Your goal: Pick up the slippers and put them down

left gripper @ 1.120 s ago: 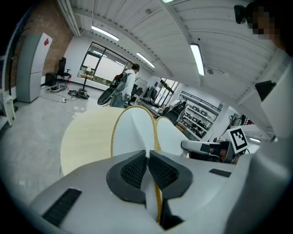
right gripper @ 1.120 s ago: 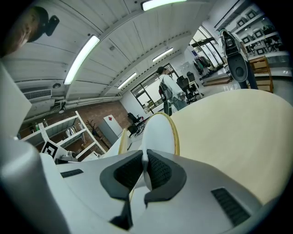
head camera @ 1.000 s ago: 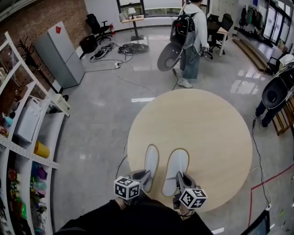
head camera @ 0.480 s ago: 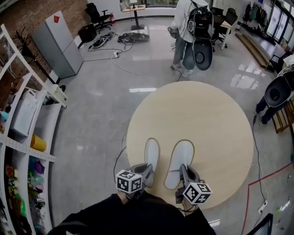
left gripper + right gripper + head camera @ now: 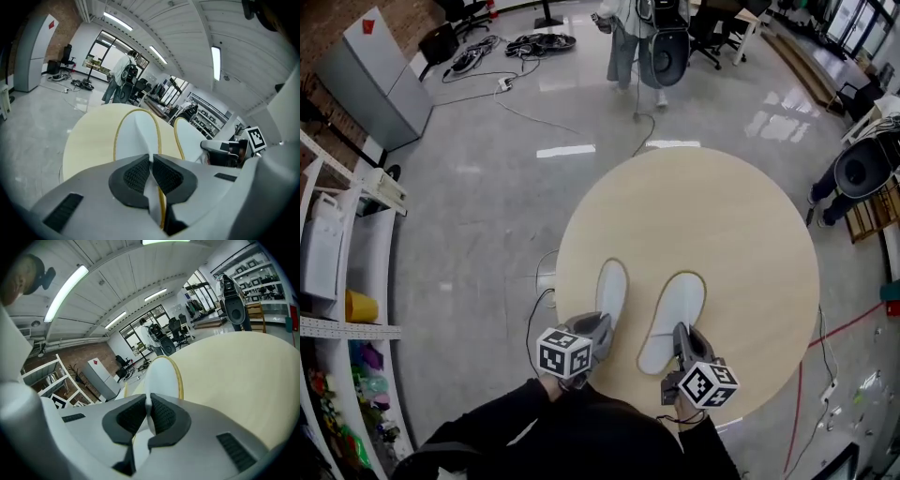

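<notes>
Two white slippers with yellow-edged soles lie over the near part of a round beige table (image 5: 722, 225). My left gripper (image 5: 598, 330) is shut on the heel of the left slipper (image 5: 610, 286); its dark pads pinch the white fabric (image 5: 151, 183), and the sole (image 5: 136, 138) stretches ahead. My right gripper (image 5: 682, 336) is shut on the heel of the right slipper (image 5: 673, 314); between its pads the white fabric (image 5: 149, 416) shows, with the slipper (image 5: 161, 378) beyond. The right gripper's marker cube (image 5: 255, 137) shows in the left gripper view.
A person with a backpack (image 5: 654, 37) stands on the grey floor beyond the table. Cables (image 5: 534, 45) lie on the floor at the back, beside a grey cabinet (image 5: 366, 70). White shelving (image 5: 337, 281) with coloured items stands at the left. A black round object (image 5: 862, 173) sits at the right.
Both grippers have carried the slippers further over the table, away from its near edge. The person at the back has walked left and further off.
</notes>
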